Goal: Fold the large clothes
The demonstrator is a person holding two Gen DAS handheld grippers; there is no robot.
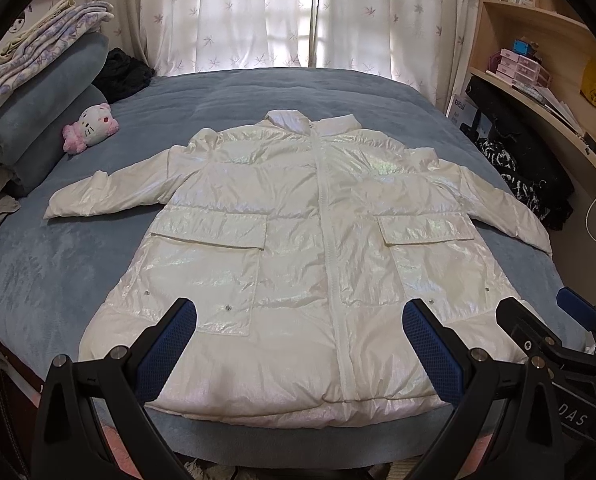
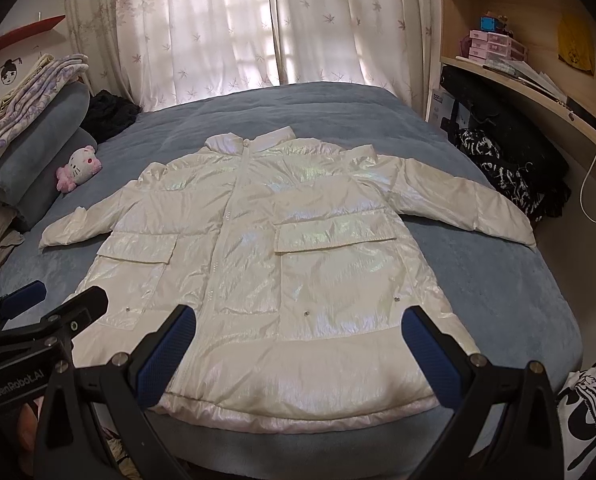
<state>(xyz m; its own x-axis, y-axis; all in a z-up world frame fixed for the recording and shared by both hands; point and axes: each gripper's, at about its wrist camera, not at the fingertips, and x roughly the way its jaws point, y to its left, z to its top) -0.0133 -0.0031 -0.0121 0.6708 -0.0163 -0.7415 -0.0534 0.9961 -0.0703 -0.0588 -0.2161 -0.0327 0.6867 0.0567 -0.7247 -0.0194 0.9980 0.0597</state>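
One coat (image 1: 298,248) lies face up and spread flat on the bed (image 1: 58,280), collar at twelve o'clock, hem at six, nearest me. No fold is made yet; I judge the task is at its opening step — approach and first grasp.

My left tongs (image 1: 299,344) hang above the hem, released, fingers spread wide, nothing between them. My right tongs (image 2: 298,344) hang likewise above the hem at the coat's right half, released and empty. Neither appears to touch the cloth.

Next move, as I judge it: bring a sleeve across the body. The left sleeve (image 1: 110,196) runs out toward nine o'clock, the right sleeve (image 2: 469,204) toward three, its cuff close to the bed edge. Each calls for a reach outward, a pinch near the cuff, then a lift inward. The shell is glossy and padded — it may slip or spring back.

Count: one coat, two sleeves, two flap pockets, one front placket. Beside it, one plush toy (image 1: 92,124) at ten o'clock.
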